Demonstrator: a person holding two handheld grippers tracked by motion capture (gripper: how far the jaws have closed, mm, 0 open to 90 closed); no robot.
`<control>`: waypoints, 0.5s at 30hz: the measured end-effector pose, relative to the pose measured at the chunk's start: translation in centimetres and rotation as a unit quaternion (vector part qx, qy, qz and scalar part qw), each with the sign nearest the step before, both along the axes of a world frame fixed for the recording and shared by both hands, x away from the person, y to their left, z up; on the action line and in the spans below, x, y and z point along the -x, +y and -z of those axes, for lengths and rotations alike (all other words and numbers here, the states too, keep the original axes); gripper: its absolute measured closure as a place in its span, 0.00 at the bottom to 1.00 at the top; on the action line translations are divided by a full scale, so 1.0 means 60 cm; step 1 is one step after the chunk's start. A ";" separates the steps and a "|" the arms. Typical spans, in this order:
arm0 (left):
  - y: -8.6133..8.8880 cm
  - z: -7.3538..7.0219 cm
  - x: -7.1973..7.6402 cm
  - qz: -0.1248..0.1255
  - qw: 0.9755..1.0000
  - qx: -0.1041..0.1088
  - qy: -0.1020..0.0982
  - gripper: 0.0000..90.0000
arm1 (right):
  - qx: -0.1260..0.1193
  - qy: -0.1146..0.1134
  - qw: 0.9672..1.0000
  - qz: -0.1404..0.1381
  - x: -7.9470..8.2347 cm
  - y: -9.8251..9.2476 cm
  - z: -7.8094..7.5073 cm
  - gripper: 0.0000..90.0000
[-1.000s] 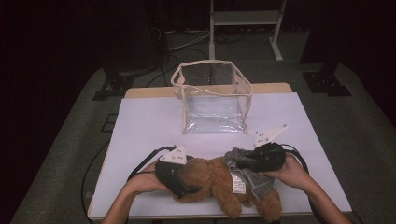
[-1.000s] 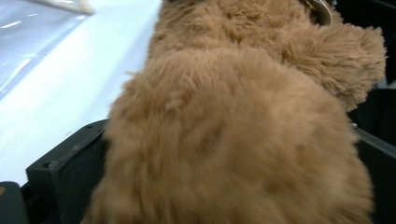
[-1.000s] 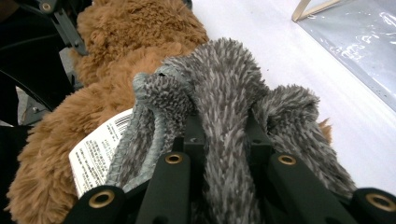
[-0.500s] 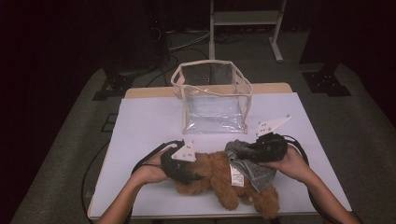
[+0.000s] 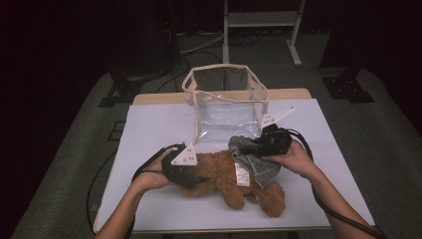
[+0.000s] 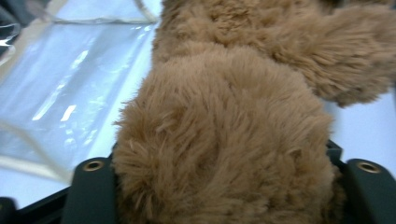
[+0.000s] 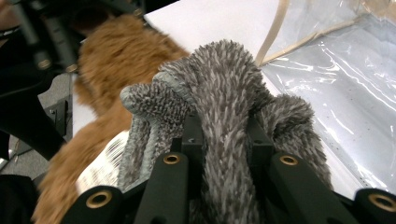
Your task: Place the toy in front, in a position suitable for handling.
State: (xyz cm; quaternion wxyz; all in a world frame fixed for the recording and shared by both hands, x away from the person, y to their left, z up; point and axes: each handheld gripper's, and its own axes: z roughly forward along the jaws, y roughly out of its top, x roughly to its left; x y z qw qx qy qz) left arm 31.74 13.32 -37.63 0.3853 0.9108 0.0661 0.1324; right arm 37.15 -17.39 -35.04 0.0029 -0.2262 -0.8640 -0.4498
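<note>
Fur of teddy bear (image 6: 224,140) (brown) fills left gripper (image 6: 219,186).

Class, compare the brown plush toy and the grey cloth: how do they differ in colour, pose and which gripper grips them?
The plush toy is brown and lies along the table; the grey cloth is bunched up and draped over it. The left gripper clamps the toy, the right gripper the cloth. Both look soft and fuzzy.

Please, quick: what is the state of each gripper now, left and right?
Left gripper: its jaws have just been closing, shut on the brown teddy bear.
Right gripper: shut on the grey cloth.
</note>
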 end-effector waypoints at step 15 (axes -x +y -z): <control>0.054 0.002 0.035 -0.023 0.995 0.053 0.077 0.07 | 0.008 -0.028 0.999 -0.036 0.111 -0.008 0.036 0.84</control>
